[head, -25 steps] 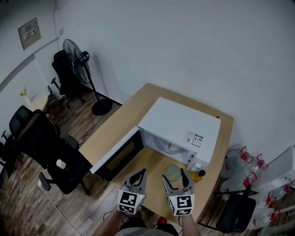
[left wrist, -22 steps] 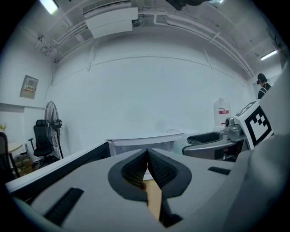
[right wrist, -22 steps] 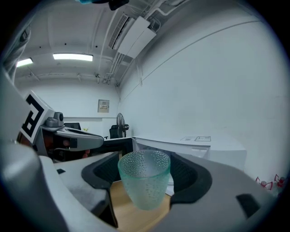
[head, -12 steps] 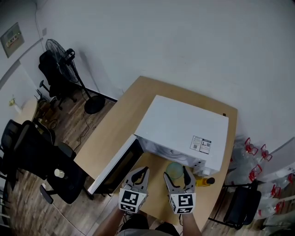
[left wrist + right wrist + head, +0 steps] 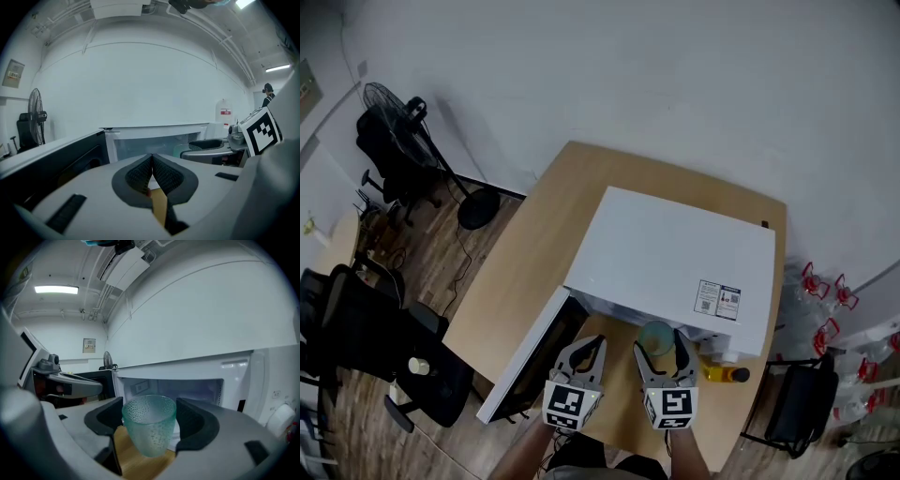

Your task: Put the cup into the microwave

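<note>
Right gripper point(image 5: 151, 420) holds cup point(image 5: 149, 430) by microwave point(image 5: 675, 253), possible bottle point(image 5: 727, 374).

Right tool point(image 5: 659, 347) brought cup point(image 5: 656, 334) nearer microwave point(image 5: 675, 253).

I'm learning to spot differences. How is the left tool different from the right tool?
The left tool is empty; the right tool holds a green bumpy cup. The left tool's jaws touch each other; the right tool's jaws sit apart, pressing the cup's sides. Both carry a black-and-white marker cube and face the open microwave.
</note>
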A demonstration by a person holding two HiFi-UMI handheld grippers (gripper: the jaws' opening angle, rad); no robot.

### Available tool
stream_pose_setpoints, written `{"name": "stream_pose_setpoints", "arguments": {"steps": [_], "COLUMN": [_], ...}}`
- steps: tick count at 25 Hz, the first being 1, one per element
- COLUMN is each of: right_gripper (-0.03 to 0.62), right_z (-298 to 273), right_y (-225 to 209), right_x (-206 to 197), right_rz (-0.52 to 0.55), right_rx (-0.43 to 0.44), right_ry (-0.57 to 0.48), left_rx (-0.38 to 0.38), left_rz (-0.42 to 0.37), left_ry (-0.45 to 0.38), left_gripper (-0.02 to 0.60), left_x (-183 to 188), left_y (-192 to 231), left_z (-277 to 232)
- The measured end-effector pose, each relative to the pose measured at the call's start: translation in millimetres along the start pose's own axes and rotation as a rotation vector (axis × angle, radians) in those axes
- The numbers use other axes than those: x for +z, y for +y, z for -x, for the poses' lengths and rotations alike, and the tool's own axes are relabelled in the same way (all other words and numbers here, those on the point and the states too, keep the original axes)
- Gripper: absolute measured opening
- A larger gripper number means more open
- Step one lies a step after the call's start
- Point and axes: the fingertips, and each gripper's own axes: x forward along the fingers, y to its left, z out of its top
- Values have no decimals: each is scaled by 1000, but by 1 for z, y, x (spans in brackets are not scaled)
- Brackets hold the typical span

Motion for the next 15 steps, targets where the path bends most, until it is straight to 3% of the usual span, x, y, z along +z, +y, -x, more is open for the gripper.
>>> {"name": "stream_pose_setpoints", "arguments": {"steps": [15], "right_gripper": [351], "right_z": [-37], "right_y": [-26], "right_x": [-9], "right_rz": [-16], "right_rx": [-90], "right_ry": [-1], "left_rx": [-97], "left_rz": [-13], "left_ry": [24], "left_gripper": [23], "left_x": [-5], "left_y": [6], "left_z": [-46]}}
